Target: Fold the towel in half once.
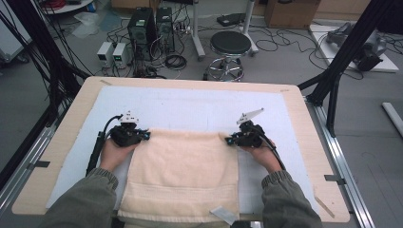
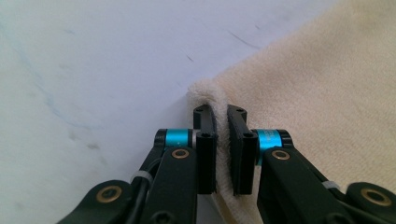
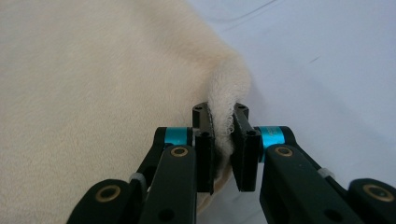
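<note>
A cream towel (image 1: 183,173) lies flat on the white mat, its near edge hanging over the table's front. My left gripper (image 1: 145,136) is shut on the towel's far left corner; in the left gripper view the pinched towel edge (image 2: 222,140) stands up between the black pads (image 2: 206,154). My right gripper (image 1: 229,140) is shut on the far right corner, and the right gripper view has a fold of towel (image 3: 224,116) squeezed between its pads (image 3: 245,149). Both grippers rest low on the mat, pointing inward at each other.
A white mat (image 1: 190,107) covers the wooden table (image 1: 71,123). A small white label (image 1: 223,213) lies by the towel's near right edge. Beyond the table stand a black stool (image 1: 230,45), computer towers (image 1: 142,26) and cables on the floor.
</note>
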`<state>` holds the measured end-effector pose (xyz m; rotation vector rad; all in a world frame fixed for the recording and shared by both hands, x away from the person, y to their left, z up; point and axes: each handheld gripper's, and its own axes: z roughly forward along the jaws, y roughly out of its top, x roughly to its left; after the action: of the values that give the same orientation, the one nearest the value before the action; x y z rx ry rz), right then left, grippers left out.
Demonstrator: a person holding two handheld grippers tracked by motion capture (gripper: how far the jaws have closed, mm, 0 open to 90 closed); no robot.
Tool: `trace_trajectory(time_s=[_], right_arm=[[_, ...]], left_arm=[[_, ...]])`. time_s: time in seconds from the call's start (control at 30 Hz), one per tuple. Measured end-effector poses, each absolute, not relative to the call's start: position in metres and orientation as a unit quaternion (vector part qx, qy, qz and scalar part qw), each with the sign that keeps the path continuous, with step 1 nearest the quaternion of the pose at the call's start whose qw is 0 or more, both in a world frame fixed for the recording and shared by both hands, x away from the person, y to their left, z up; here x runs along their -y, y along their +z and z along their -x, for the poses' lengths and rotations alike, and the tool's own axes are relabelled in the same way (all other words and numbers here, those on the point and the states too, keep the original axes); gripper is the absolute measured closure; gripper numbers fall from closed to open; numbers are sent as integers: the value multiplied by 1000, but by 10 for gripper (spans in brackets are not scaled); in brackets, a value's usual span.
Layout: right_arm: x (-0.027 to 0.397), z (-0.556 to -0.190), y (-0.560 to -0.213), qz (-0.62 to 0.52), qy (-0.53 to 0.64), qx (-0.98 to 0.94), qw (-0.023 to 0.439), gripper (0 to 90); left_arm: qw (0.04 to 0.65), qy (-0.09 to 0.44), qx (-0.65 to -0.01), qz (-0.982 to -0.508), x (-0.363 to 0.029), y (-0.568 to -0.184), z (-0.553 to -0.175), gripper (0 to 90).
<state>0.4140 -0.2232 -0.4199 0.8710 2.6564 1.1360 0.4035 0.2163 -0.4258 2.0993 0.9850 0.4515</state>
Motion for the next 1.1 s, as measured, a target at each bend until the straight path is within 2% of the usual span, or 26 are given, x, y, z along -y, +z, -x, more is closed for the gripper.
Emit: trace_trajectory(time_s=[0.1,0.27,0.33,0.37,0.47,0.53,0.63,1.1], right_arm=[[222,-433,-396,-299,384,-868,99,825],[220,-471,-330,-322,389,-844,179,809],[219,-480,-318,-336,405,-826,204,615],[219,-482,-317,-348,413,-818,198,561],[217,-482,-326,-340,403,-834,165,486],[216,-476,-334,-330,392,-844,158,475],[219,-467,-340,-337,386,-850,122,383],[235,-365,-361,-282,420,-850,146,367]], left_arm=[[395,213,-402,-798,-214,-399,-423,832],[406,285,-396,-773,-202,-335,-458,820],[397,298,-404,-768,-199,-326,-465,686],[399,295,-399,-771,-200,-327,-466,633],[397,272,-399,-781,-208,-336,-464,603],[406,263,-402,-778,-214,-346,-457,593],[414,247,-397,-781,-221,-359,-443,564],[459,225,-333,-792,-235,-384,-351,448]])
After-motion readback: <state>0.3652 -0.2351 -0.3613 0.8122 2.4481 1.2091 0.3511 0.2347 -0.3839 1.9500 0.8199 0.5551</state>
